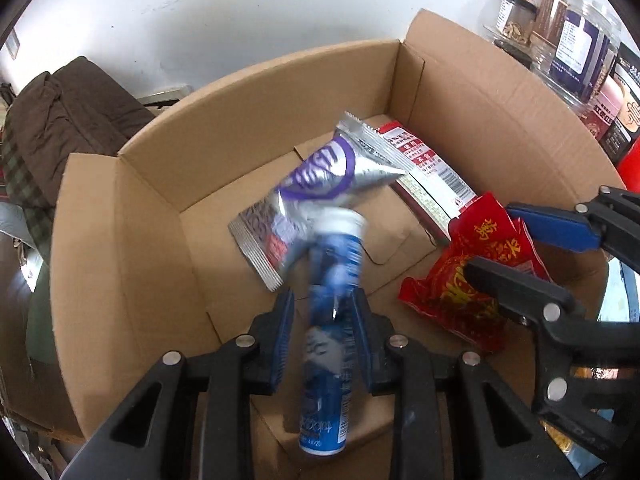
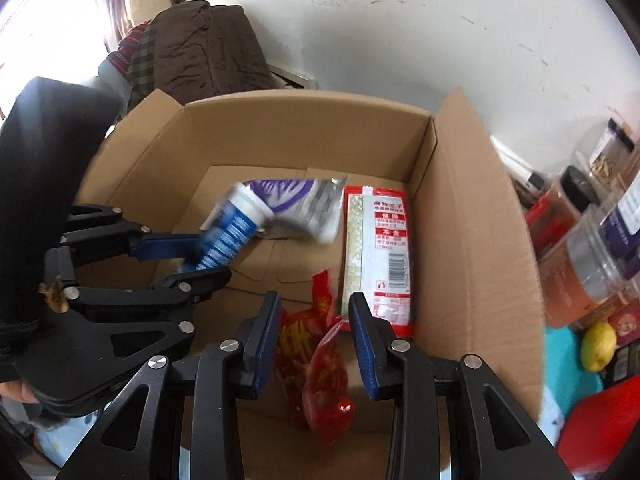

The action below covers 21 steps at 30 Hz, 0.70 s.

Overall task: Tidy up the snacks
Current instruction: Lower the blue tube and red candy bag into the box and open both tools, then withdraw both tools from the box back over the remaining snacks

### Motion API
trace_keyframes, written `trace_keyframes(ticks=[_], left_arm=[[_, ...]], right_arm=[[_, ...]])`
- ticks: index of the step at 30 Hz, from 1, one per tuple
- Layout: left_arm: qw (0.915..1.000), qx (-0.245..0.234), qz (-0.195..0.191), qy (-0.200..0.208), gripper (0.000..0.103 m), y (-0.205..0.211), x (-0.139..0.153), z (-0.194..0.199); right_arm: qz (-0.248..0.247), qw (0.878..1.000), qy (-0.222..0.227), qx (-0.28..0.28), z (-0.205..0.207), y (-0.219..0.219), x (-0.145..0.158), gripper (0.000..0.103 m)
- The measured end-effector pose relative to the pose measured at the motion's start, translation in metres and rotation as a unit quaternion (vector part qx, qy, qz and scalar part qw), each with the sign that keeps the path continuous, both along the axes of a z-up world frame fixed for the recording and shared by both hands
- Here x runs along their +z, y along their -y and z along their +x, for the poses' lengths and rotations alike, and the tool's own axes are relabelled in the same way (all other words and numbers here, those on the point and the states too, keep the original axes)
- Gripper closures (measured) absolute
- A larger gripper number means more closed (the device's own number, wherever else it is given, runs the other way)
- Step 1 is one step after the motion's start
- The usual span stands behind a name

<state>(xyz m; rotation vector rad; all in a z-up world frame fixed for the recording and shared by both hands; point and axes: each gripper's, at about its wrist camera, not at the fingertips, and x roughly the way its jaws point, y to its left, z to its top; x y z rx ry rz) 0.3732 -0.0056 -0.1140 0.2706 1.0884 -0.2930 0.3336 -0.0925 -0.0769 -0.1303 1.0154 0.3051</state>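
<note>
Blurred blue tube (image 1: 334,312) hides its label between the left tongs (image 1: 322,320).

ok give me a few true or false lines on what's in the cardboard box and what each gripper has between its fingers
1. The left gripper has a blue and white tube between its fingers. True.
2. The right gripper has a green bottle between its fingers. False: a red snack packet sits there.
3. A silver and purple packet lies inside the cardboard box. True.
4. The box is sealed with tape. False: its flaps stand open.
5. A red and white flat packet lies on the box floor. True.
</note>
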Motion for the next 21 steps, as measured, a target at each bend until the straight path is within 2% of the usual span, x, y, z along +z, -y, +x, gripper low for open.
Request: trace_keyframes(ticks=[9, 11, 14, 21], left_arm=[[0.999, 0.019, 0.014, 0.038, 0.074, 0.0, 0.028, -0.019], [0.9986, 0.021, 0.01, 0.048, 0.074, -0.003, 0.038, -0.023], [0.9976, 0.024, 0.0, 0.065, 0.074, -0.01, 0.054, -0.035], [0.9938, 0.029, -0.021, 0.105, 0.074, -0.017, 0.098, -0.05]], right_arm=[[-0.003, 1.0, 0.014, -0.012, -0.01, 0.002, 0.022, 0.064], [-0.004, 1.0, 0.023, -0.014, -0.014, 0.003, 0.03, 0.063], [-0.003, 0.999, 0.04, -0.02, -0.019, 0.007, 0.048, 0.054], [0.002, 0.996, 0.084, -0.032, -0.043, 0.011, 0.086, 0.053]])
